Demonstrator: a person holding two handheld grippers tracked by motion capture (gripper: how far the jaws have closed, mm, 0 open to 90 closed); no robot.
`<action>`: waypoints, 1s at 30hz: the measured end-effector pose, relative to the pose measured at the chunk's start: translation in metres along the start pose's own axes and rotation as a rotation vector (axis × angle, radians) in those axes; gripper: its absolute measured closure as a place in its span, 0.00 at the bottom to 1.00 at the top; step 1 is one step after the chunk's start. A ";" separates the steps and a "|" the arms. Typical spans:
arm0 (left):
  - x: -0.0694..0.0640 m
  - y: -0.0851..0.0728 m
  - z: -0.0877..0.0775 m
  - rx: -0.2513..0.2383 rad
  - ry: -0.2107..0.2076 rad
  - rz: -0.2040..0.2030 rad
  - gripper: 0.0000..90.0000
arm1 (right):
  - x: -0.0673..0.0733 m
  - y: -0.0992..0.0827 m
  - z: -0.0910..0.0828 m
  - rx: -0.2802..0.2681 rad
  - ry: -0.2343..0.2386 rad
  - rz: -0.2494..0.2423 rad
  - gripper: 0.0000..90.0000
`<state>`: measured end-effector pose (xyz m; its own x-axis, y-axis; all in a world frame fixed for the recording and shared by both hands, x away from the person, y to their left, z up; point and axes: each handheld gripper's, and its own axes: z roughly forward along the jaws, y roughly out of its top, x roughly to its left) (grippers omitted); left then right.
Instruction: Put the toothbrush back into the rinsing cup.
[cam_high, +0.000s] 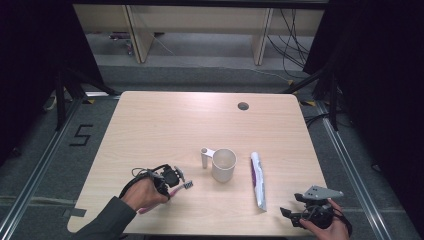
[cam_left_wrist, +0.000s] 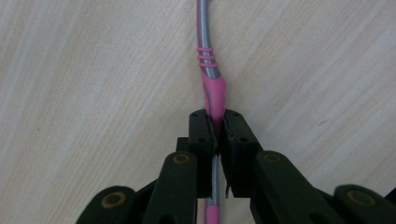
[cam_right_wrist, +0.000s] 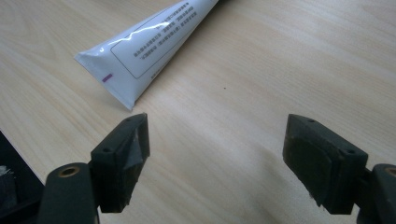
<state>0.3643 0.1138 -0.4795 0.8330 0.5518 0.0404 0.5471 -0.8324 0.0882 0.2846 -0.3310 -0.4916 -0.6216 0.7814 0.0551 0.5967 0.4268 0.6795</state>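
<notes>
The left gripper (cam_high: 175, 181) is clenched on the pink-and-grey toothbrush (cam_left_wrist: 211, 86), its 2 jaws pinching the pink part of the handle, as the left gripper view makes plain; the brush sits near the front-left part of the table (cam_high: 160, 120), its bristled head pointing toward the white cup (cam_high: 224, 164) that stands near the middle of the surface, a little toward the front edge. The step in hand looks like carrying the toothbrush to the cup; to do it well, the grip should stay firm and centred on the handle so the thin shaft does not pivot between the pads; a lift clear of the wood before any sideways travel would keep the head from dragging. The cup's handle (cam_high: 205, 156) juts toward the far-left side, so an approach from above the rim seems safer than one from the side; tilting the brush upright before lowering should let it slip in without knocking the cup over. The right gripper (cam_high: 294, 212) rests released near the front-right corner, its jaws wide apart with nothing between them; the white toothpaste tube (cam_high: 258, 180) lies just beyond it, to the right of the cup.
</notes>
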 end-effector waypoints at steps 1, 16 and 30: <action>0.000 0.000 0.000 -0.001 0.000 0.005 0.92 | 0.000 0.000 0.000 -0.002 0.001 0.006 0.26; 0.015 -0.014 -0.019 -0.130 0.003 -0.024 0.92 | -0.001 0.000 -0.001 -0.001 -0.003 0.015 0.27; 0.024 -0.024 -0.039 -0.397 -0.002 -0.100 0.92 | -0.001 -0.001 -0.001 -0.007 -0.004 0.019 0.27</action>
<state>0.3681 0.1488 -0.4419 0.7780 0.6282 0.0103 0.5511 -0.6902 0.4690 0.2846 -0.3324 -0.4917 -0.6080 0.7913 0.0653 0.6048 0.4083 0.6837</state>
